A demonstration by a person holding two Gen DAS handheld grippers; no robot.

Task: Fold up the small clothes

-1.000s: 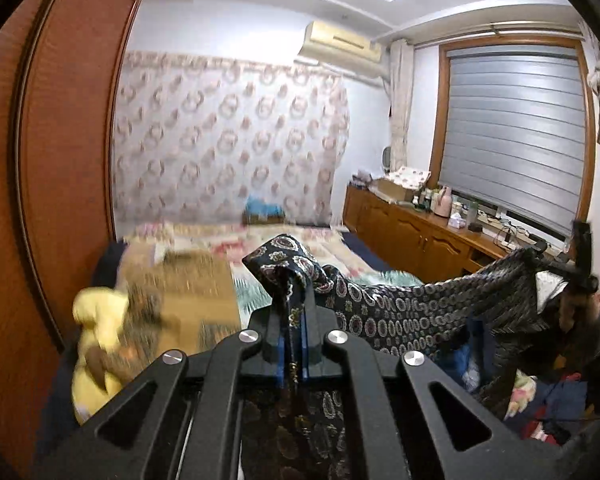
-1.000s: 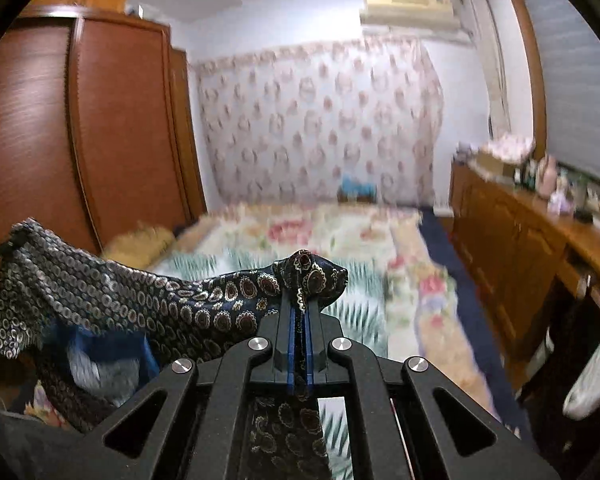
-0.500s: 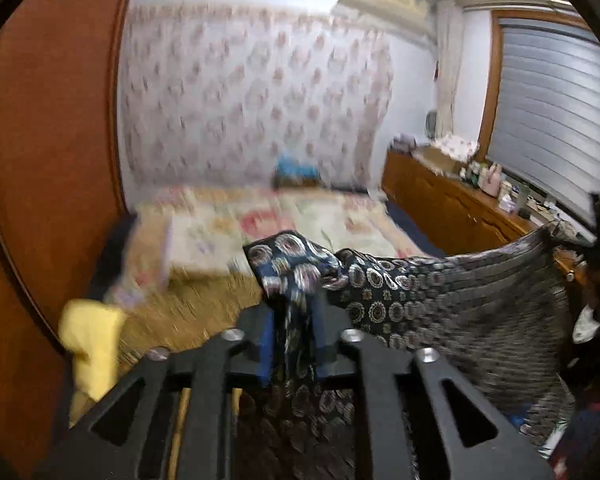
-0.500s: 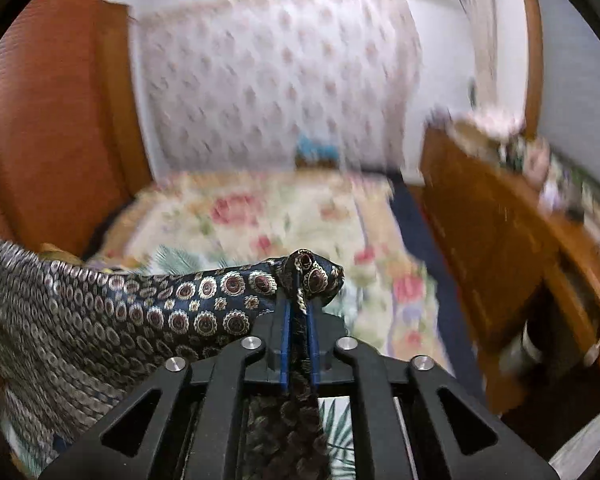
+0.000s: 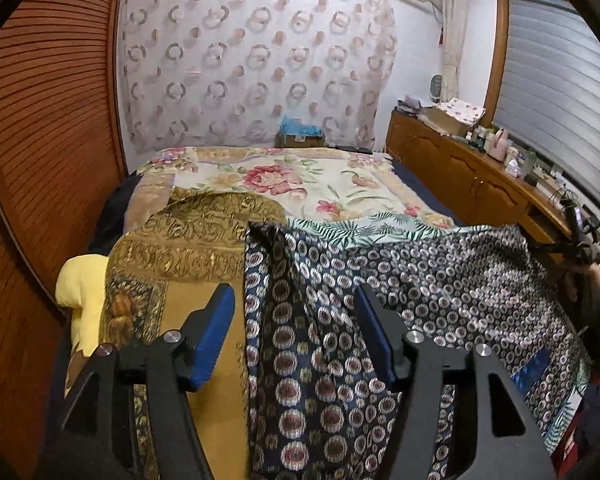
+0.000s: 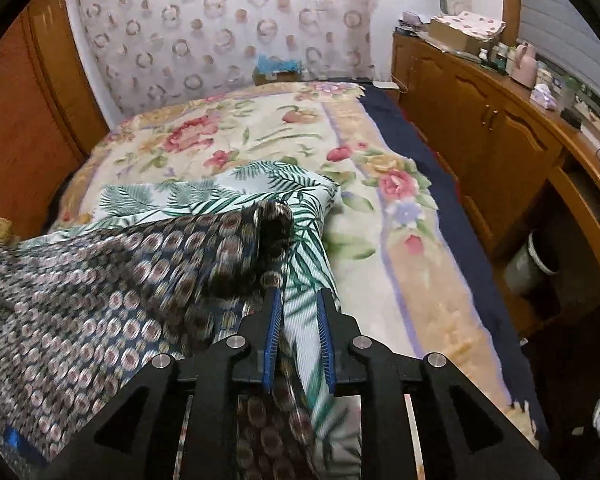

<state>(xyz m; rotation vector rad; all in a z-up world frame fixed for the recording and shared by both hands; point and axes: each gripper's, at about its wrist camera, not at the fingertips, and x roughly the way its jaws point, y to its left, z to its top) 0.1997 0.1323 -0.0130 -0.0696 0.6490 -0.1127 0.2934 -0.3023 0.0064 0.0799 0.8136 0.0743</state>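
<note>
Your left gripper stood wide apart, nothing between the blue pads, with the patterned garment lying right below and ahead of it. The cloth's left edge ran straight away from you, just inside the left pad, and its long axis stretched off to your right, across the bed toward your other hand. So from the left side the cloth lay dead ahead and rightward, with the gold throw just beside it on the left.

Your right gripper had its fingers slightly apart, not clamped, and the bunched corner of the garment sat just ahead of the tips, blurred; a strip of dark patterned cloth also ran between and beneath the fingers. From there the cloth fanned out to your left over the leaf-print cloth.

Both hands sat at opposite ends, so I'd say neither was nearer; the next fold would likely turn on regripping these two corners.

Containers: a box on the cabinet with a floral cloth over it, contents hidden, and a bin on the floor, inside unclear.
</note>
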